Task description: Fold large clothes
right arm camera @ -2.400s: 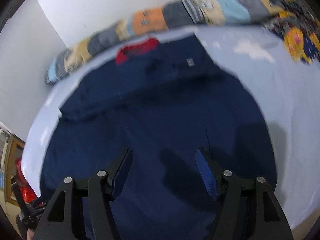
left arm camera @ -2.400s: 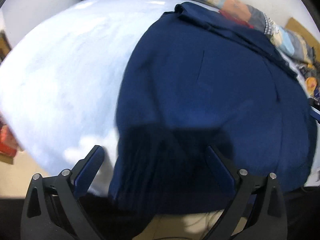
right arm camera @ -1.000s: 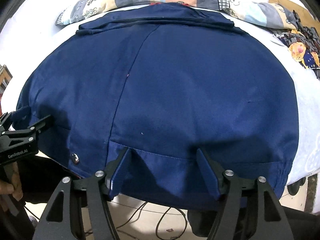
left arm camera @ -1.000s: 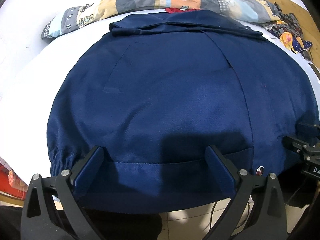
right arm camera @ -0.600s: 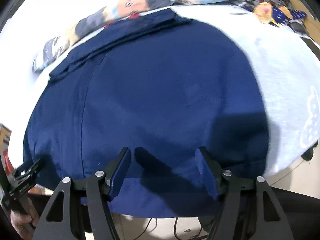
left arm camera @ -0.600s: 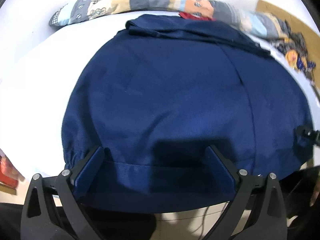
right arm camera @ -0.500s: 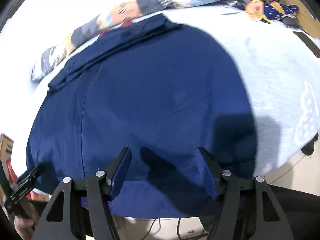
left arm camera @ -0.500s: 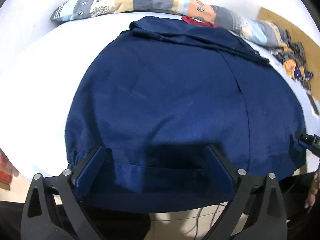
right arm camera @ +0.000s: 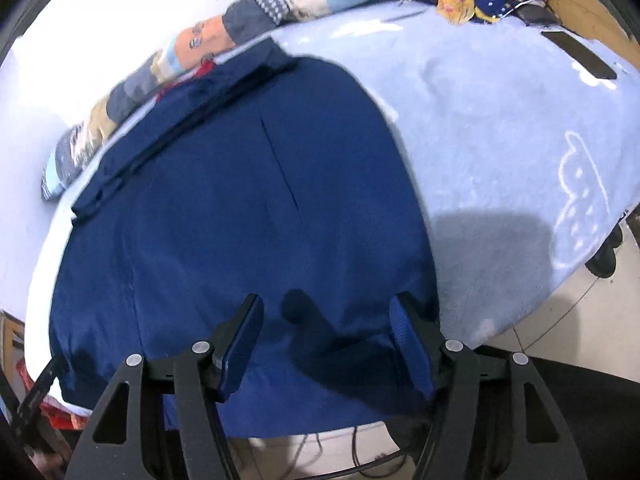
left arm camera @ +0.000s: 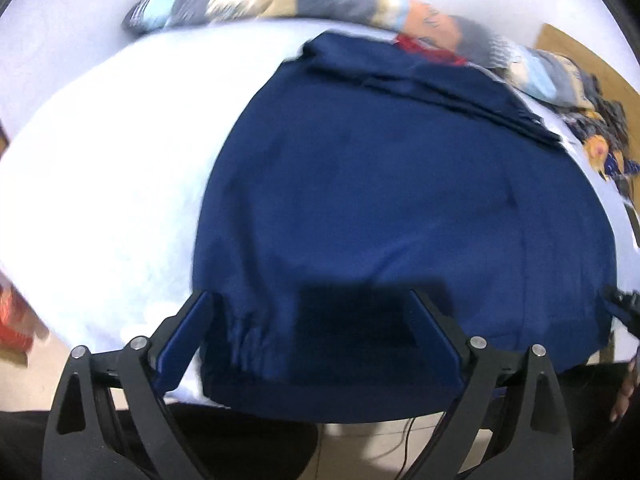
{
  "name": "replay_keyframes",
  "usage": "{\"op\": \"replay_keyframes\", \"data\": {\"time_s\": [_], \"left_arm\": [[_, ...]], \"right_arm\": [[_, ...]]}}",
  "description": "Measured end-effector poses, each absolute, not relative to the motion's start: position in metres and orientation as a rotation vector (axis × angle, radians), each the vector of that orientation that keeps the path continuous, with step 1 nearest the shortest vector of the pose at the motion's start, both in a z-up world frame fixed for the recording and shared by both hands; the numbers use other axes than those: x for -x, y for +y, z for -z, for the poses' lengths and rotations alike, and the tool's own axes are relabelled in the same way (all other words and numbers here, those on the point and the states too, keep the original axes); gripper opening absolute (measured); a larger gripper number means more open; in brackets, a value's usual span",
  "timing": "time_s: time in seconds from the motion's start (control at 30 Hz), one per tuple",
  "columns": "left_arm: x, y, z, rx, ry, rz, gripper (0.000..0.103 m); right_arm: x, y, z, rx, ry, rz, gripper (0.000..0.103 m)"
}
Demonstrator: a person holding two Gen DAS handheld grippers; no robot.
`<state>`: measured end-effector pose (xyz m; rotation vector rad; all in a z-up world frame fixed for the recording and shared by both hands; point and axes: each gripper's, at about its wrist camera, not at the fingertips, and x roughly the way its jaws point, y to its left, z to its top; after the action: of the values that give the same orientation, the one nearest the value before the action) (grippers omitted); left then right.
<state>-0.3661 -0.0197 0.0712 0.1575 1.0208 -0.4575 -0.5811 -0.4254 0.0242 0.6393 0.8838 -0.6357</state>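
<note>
Two open tools, left tool (left arm camera: 310, 332), right tool (right arm camera: 326, 326), navy jacket (left arm camera: 400, 200), phone (right arm camera: 578, 54) in right view only

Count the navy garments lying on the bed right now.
1. A single navy jacket is spread flat on the pale blue blanket, its hem at the near edge. A bit of red fabric peeks out beyond its collar; more clothing could be hidden underneath.

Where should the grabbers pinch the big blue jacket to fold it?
Probably at the two bottom corners. The blue jacket lies flat on the light blue blanket, and its hem band hangs over the near edge, so fingers can slip around it. The left gripper comes from the near side at the gathered corner, the right gripper at the other.
</note>
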Motion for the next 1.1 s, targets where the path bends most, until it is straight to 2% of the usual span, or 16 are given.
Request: {"op": "replay_keyframes", "data": {"time_s": [0.2,0.3,0.4,0.47,0.5,0.53,0.57,0.6,0.7,0.77,0.83,0.9,0.97,1.03,1.1], "left_arm": [[0.347,0.009,-0.087,-0.071,1.005,0.416,0.092],[0.334,0.017,-0.073,0.005,1.113,0.450,0.092],[0.336,0.005,-0.052,-0.032,1.223,0.461,0.092],[0.345,-0.003,-0.059,-0.081,1.172,0.485,0.092],[0.348,-0.006,-0.067,-0.098,1.133,0.494,0.092],[0.351,-0.009,-0.075,-0.126,1.080,0.490,0.092],[0.353,-0.011,-0.079,-0.150,1.047,0.478,0.092],[0.353,-0.012,-0.081,-0.174,1.025,0.459,0.092],[0.346,-0.007,-0.073,-0.163,1.069,0.425,0.092],[0.340,-0.002,-0.066,-0.135,1.110,0.411,0.092],[0.338,0.003,-0.064,-0.101,1.152,0.416,0.092],[0.330,0.014,-0.067,-0.038,1.181,0.425,0.092],[0.322,0.027,-0.071,0.032,1.211,0.443,0.092],[0.312,0.040,-0.072,0.135,1.255,0.496,0.092],[0.306,0.045,-0.070,0.203,1.282,0.534,0.092]], "right_arm": [[0.598,-0.432,-0.045,-0.648,0.800,0.669,0.068],[0.609,-0.447,-0.034,-0.733,0.825,0.667,0.070],[0.611,-0.455,-0.010,-0.854,0.887,0.622,0.069],[0.613,-0.454,-0.006,-0.874,0.896,0.604,0.064],[0.614,-0.453,-0.009,-0.879,0.870,0.578,0.054],[0.614,-0.452,-0.011,-0.878,0.856,0.558,0.039],[0.613,-0.448,-0.016,-0.855,0.845,0.540,0.033],[0.612,-0.444,-0.022,-0.819,0.828,0.539,0.023],[0.610,-0.431,-0.039,-0.683,0.801,0.591,0.019],[0.602,-0.418,-0.044,-0.541,0.821,0.645,0.020],[0.594,-0.415,-0.039,-0.504,0.877,0.648,0.032],[0.598,-0.427,-0.031,-0.615,0.893,0.628,0.035],[0.605,-0.441,-0.029,-0.731,0.851,0.627,0.044],[0.617,-0.454,-0.025,-0.831,0.815,0.651,0.062],[0.624,-0.463,-0.018,-0.907,0.793,0.650,0.062]]}}
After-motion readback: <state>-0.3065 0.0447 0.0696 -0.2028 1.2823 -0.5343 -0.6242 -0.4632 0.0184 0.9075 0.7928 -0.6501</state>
